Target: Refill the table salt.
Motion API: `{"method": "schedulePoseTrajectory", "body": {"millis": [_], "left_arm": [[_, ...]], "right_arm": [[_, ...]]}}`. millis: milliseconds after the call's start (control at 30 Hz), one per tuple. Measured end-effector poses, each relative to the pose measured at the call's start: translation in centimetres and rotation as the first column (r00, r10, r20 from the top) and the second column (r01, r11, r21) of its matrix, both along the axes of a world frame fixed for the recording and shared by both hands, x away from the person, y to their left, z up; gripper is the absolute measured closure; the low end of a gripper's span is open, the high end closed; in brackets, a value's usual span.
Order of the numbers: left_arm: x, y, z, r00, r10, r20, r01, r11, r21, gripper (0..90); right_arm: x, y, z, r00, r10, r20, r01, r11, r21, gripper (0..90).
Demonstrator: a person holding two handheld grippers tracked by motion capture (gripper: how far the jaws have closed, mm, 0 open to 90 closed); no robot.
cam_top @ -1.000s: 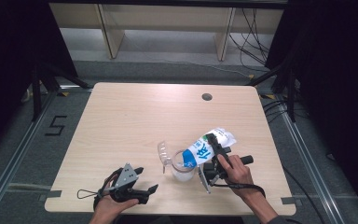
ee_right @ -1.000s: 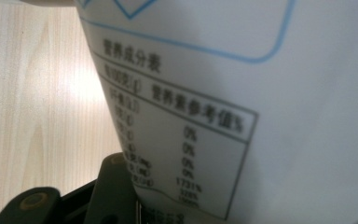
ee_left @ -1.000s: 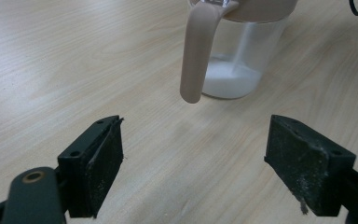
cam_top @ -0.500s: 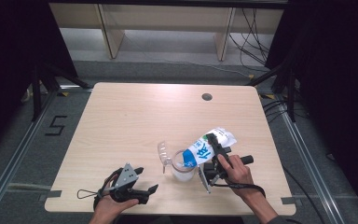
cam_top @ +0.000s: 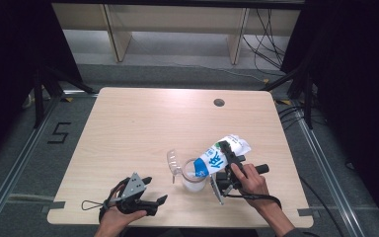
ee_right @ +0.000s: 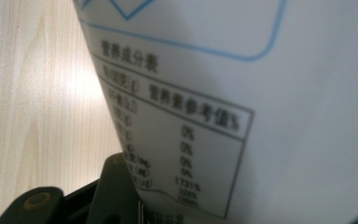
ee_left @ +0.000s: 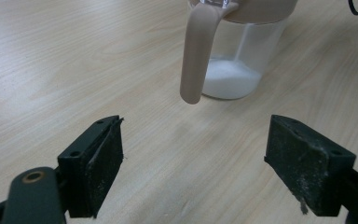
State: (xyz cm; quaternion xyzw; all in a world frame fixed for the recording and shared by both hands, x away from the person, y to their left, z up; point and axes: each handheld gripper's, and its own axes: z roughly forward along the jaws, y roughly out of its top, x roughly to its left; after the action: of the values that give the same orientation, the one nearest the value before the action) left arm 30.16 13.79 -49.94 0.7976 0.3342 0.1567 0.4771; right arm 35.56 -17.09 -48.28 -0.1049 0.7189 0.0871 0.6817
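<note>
1. Nothing has shifted since the earlier pictures: your right gripper (cam_top: 225,163) still holds the bag (cam_top: 222,153) tipped over the jug (cam_top: 193,175), and your left gripper (cam_top: 154,191) stays parked near the table's (cam_top: 143,123) front edge.
2. The bag is white with blue print. It lies slanted, its lower end over the jug's mouth and its upper end raised to the right. In the right gripper view a printed panel with percent figures sits right above the one dark jaw that shows there.
3. Your right gripper is closed on the bag, gripping it at its side.
4. Your left gripper stands wide apart, with nothing between its jaws; bare table wood shows between them. The jug is near, ahead of them.
5. The jug is clear with a beige rim and a beige handle (ee_left: 196,51). A shallow layer of white powder (ee_left: 228,77) lies at its bottom. Its clear flip lid (cam_top: 173,162) stands open on the left.
6. Count: one bag, one jug, two grippers, one table.
</note>
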Motion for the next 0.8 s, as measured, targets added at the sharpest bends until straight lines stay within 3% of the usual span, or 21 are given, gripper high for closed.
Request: {"method": "schedulePoseTrajectory", "body": {"millis": [100,167,267,300,400,600,633,800], "left_arm": [[0.03,0.10,0.04,1.0000,-0.003,0.002,0.003,0.9999,0.013,18.5],[-0.01,-0.01,0.00,1.0000,0.001,-0.001,-0.001,1.0000,-0.001,18.4],[0.02,0.00,-0.01,1.0000,-0.002,0.001,0.002,1.0000,0.001,18.5],[0.06,0.06,0.00,1.0000,-0.006,0.001,0.006,0.9999,0.008,18.4],[0.01,-0.01,-0.01,1.0000,-0.001,0.001,0.001,1.0000,0.000,18.5],[0.01,0.00,0.01,1.0000,0.000,0.000,0.000,1.0000,0.001,18.4],[0.01,0.00,0.00,1.0000,-0.001,0.000,0.001,1.0000,0.000,18.5],[0.01,0.00,0.00,1.0000,-0.001,0.000,0.001,1.0000,0.000,18.5]], "right_arm": [[-0.13,0.02,-0.04,0.9998,-0.017,-0.012,0.017,1.000,0.003,58.9],[-0.19,0.03,-0.02,0.9997,-0.024,-0.011,0.024,1.000,0.001,58.9],[-0.04,0.08,0.19,1.0000,0.004,0.007,-0.004,1.000,-0.025,59.1],[-0.26,0.14,0.42,0.9998,-0.010,0.019,0.011,0.998,-0.055,59.3],[-0.27,0.13,0.47,0.9997,-0.008,0.024,0.010,0.998,-0.062,59.5],[-0.28,0.14,0.48,0.9997,-0.008,0.023,0.010,0.998,-0.061,59.9],[-0.24,0.06,0.13,0.9999,-0.011,0.001,0.011,1.000,-0.018,60.1],[-0.26,0.03,0.02,0.9998,-0.017,-0.004,0.017,1.000,-0.006,60.5]]}}
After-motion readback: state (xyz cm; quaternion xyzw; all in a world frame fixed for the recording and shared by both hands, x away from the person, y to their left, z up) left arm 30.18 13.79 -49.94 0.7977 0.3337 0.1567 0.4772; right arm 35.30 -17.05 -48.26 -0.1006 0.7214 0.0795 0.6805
